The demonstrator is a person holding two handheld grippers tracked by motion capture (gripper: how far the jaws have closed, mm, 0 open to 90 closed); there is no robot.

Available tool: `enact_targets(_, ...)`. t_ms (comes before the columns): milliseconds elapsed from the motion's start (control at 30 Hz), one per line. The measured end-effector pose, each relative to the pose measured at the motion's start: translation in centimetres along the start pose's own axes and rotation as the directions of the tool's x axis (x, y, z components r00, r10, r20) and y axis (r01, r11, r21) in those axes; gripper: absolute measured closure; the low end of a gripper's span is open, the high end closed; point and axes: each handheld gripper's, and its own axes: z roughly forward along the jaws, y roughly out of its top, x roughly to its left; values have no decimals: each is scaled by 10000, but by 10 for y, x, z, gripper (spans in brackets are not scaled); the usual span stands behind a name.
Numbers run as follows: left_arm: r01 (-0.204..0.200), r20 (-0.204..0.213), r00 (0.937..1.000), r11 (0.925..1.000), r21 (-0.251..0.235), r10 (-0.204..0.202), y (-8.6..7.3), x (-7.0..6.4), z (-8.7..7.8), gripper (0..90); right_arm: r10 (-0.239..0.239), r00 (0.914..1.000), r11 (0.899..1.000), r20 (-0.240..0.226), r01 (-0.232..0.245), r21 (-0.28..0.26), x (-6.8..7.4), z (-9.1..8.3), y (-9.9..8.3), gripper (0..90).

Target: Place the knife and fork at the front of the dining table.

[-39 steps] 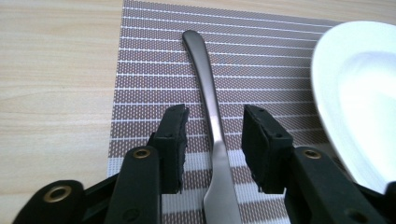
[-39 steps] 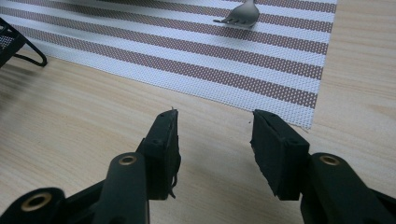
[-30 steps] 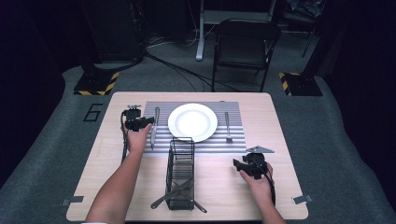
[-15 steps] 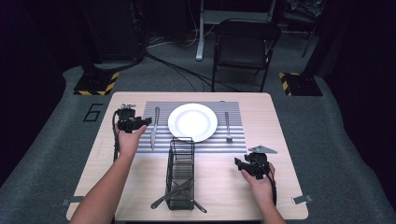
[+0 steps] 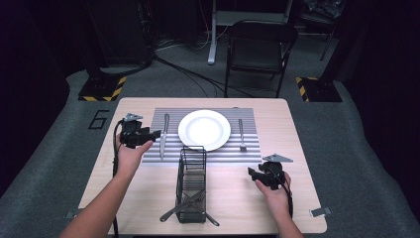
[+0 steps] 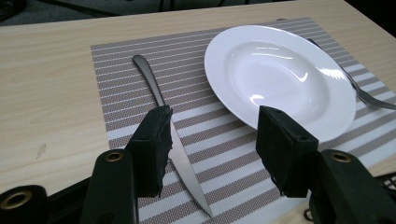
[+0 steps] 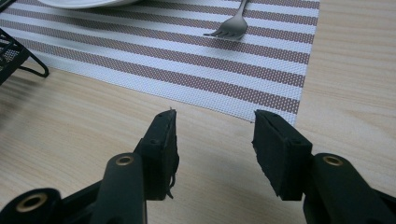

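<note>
Nearest the person, the right gripper [image 5: 261, 174] hung wide open, empty, right of the wire basket [image 5: 191, 186]. Beyond the basket, the left gripper [image 6: 212, 140], jaws wide, stood beside the knife [image 6: 169, 135]; it probably needed centring over the handle before closing.

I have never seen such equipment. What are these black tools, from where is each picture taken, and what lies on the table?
A person sits at a wooden table and holds a two-jaw gripper in each hand: the left gripper and the right gripper. One picture comes from a camera above the table. The other two come from cameras on the grippers, looking along their black jaws. On the table lies a striped placemat with a white plate, a knife to its left and a fork to its right. Nearer the person stands a black wire basket with cutlery inside. Both grippers are open and hold nothing.
</note>
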Motion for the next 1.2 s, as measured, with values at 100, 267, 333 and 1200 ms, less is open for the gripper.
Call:
enact_targets(100,-299,171,9994,9995,-53,300,-2,-7,-12,450,-100,9999,9999,28,100,-56,0,-1,0,493)
enact_targets(267,-656,242,9975,9978,-71,658,-4,-14,-21,448,-72,10000,9999,4,72,-98,0,-2,0,493)
enact_targets(333,-785,230,9966,9968,-140,788,-5,-18,-25,448,-102,9999,9999,33,102,-94,0,-2,0,493)
enact_targets(1200,-1446,206,9890,9876,-618,1462,-61,-20,-45,430,78,9998,9997,178,-74,-229,-1,-8,0,493)
